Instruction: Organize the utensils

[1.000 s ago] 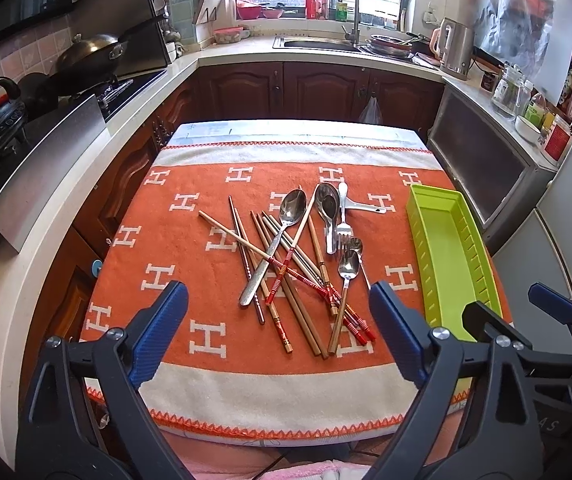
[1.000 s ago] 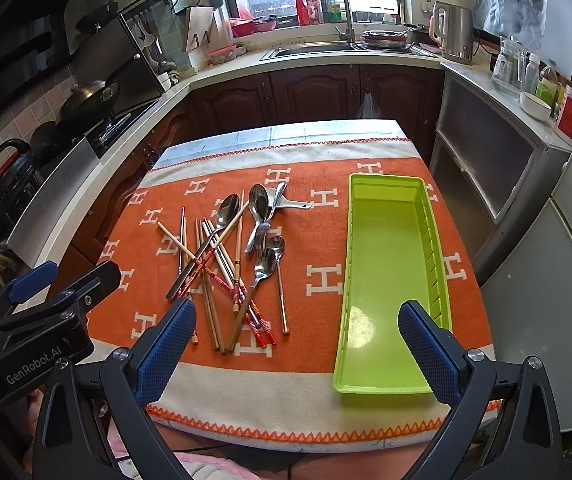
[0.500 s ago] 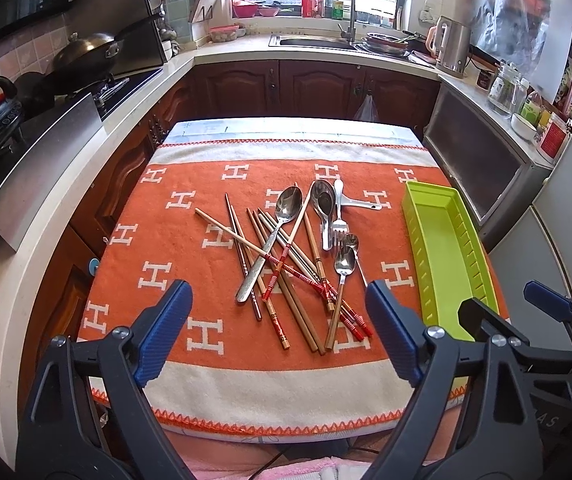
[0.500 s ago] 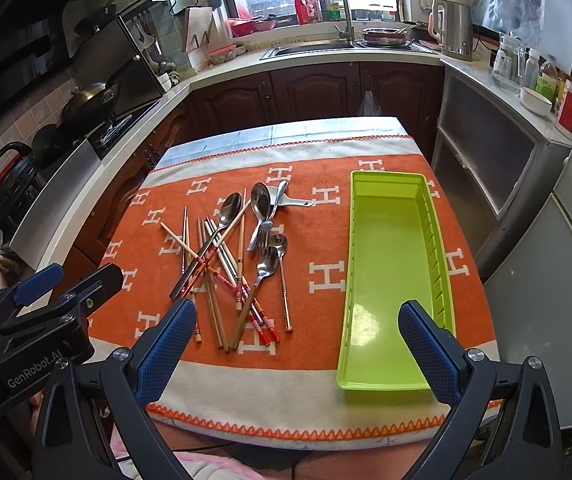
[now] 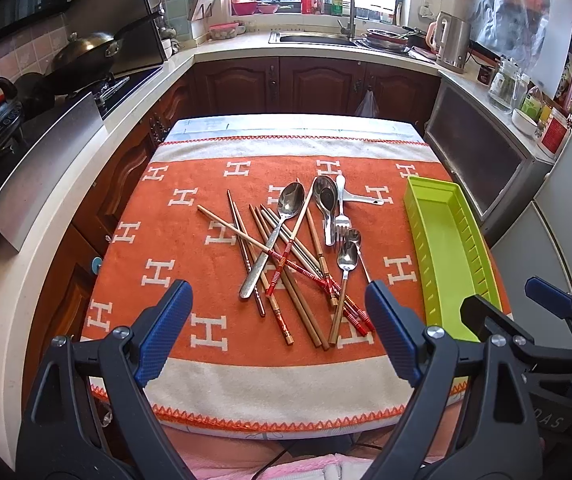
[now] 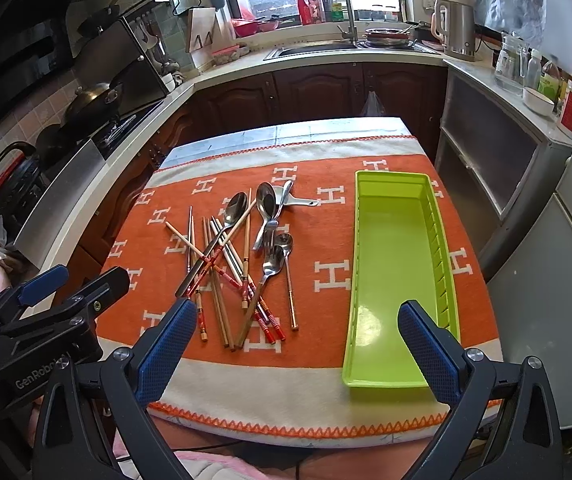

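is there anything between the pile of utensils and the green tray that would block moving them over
Nothing visible does. Only bare orange towel lies between the utensil pile and the green tray, and the tray shows nothing inside. Both the left gripper and right gripper hover open, short of the pile.

My table wears an orange towel (image 5: pixel 189 248) patterned with white H shapes, cream at its near and far edges. On the counter to my left sits a wok (image 5: pixel 85 50); at the far counter I see a sink faucet (image 5: pixel 346 4), and a steel kettle (image 5: pixel 452 42) stands by the right corner
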`<state>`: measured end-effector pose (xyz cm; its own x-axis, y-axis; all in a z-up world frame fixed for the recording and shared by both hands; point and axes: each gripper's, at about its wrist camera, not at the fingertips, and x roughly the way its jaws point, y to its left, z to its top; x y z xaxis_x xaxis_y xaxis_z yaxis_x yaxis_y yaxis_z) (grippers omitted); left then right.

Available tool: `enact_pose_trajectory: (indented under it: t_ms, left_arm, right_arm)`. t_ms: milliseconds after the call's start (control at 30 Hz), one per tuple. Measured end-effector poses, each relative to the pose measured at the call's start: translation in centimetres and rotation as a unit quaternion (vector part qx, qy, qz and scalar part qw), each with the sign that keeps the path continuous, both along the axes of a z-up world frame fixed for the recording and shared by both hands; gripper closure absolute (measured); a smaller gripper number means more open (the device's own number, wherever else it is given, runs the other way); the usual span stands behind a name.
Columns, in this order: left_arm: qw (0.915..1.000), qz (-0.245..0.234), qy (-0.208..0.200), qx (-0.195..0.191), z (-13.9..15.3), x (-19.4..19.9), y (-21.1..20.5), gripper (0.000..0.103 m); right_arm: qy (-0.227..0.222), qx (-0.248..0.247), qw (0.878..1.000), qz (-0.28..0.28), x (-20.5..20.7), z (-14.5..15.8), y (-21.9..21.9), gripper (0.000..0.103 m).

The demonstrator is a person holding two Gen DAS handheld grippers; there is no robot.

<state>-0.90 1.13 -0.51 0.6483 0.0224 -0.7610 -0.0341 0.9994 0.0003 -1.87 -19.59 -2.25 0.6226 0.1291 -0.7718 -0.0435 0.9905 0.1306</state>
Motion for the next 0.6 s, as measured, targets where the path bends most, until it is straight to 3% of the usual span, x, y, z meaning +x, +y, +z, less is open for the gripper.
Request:
enact_pose_trajectory:
  t_ms: [267, 600]
  left_arm:
    - [1.0000, 0.008, 0.001, -0.002, 0.1, 0.4, 0.6, 0.016]
    - [0.9993, 0.037, -0.010, -0.004, 1.4, 2.5, 4.9, 0.016]
  right_arm:
    - [0.012, 0.005, 1.000, 0.009, 0.4, 0.1, 0.5, 0.018]
    - [0.023, -0.005, 1.000, 0.019, 2.8, -0.1, 1.0, 0.024]
